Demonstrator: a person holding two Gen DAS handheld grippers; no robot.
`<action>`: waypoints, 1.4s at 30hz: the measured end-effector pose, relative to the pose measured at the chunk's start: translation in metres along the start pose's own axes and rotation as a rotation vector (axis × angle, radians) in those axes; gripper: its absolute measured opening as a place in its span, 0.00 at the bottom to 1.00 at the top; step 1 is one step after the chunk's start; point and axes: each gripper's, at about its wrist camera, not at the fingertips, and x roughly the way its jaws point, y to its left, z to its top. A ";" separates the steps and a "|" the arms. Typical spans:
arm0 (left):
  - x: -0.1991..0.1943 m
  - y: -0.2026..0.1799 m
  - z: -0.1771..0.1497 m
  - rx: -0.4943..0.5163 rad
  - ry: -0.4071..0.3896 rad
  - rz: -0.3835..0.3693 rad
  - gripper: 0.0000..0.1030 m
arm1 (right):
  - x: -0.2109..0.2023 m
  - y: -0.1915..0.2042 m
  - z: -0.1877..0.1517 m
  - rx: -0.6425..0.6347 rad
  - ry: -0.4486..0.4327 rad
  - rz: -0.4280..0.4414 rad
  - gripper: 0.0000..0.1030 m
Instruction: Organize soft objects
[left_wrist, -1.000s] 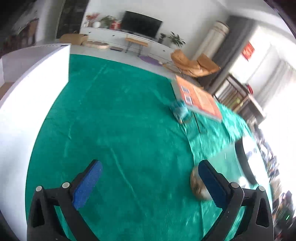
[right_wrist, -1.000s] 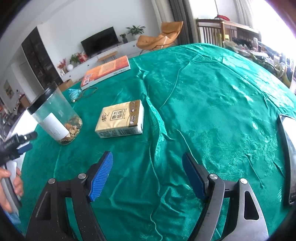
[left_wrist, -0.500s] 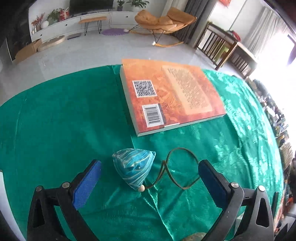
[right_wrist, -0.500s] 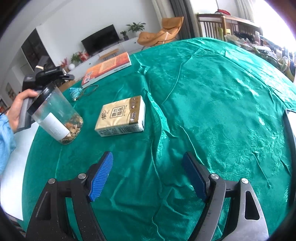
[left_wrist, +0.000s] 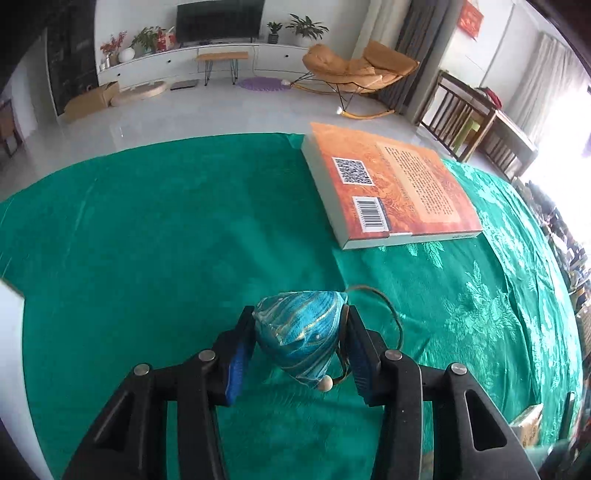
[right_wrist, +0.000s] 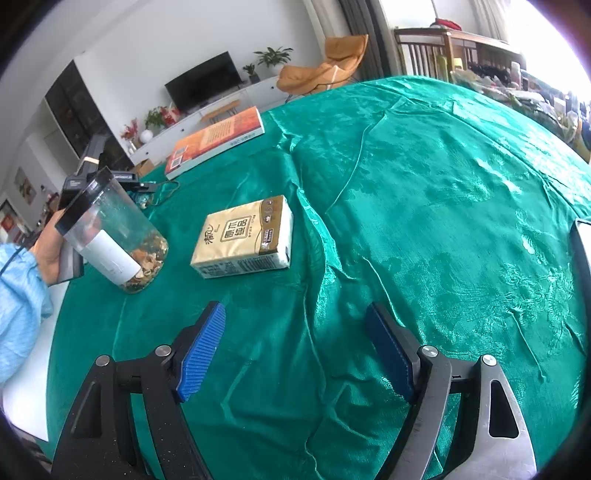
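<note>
Gripping: left gripper (left_wrist: 300, 345) is clenched on the pouch (left_wrist: 301, 334), one blue pad on each side of its body.
Pouch: blue, cone-shaped, soft; near centre of the cloth (left_wrist: 147, 240), close in front of the book (left_wrist: 391, 188).
Cord: brown loop (left_wrist: 388, 314) trails right from the pouch, with a bead (left_wrist: 325, 386) at the near tip; part of it runs beside the right pad.
Right gripper (right_wrist: 295, 350): released, jaws wide, hovering over bare cloth near the tissue pack (right_wrist: 243, 236).
Jar (right_wrist: 114, 236): left of the pack, tilted, near the left hand (right_wrist: 55, 251).
Doing it well: squeeze gently, since the pouch will likely deform; lift straight up so the cord follows freely.
Risk: the cord may snag on a cloth fold or drag.
</note>
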 end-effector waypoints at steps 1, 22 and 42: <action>-0.014 0.008 -0.008 -0.020 -0.015 0.000 0.45 | 0.000 0.000 0.000 0.001 0.000 0.001 0.79; -0.114 -0.019 -0.244 0.114 -0.031 0.133 0.87 | 0.000 -0.003 0.000 0.018 -0.007 0.021 0.78; -0.111 -0.015 -0.259 0.128 -0.058 0.157 1.00 | 0.000 -0.004 -0.001 0.022 -0.010 0.033 0.81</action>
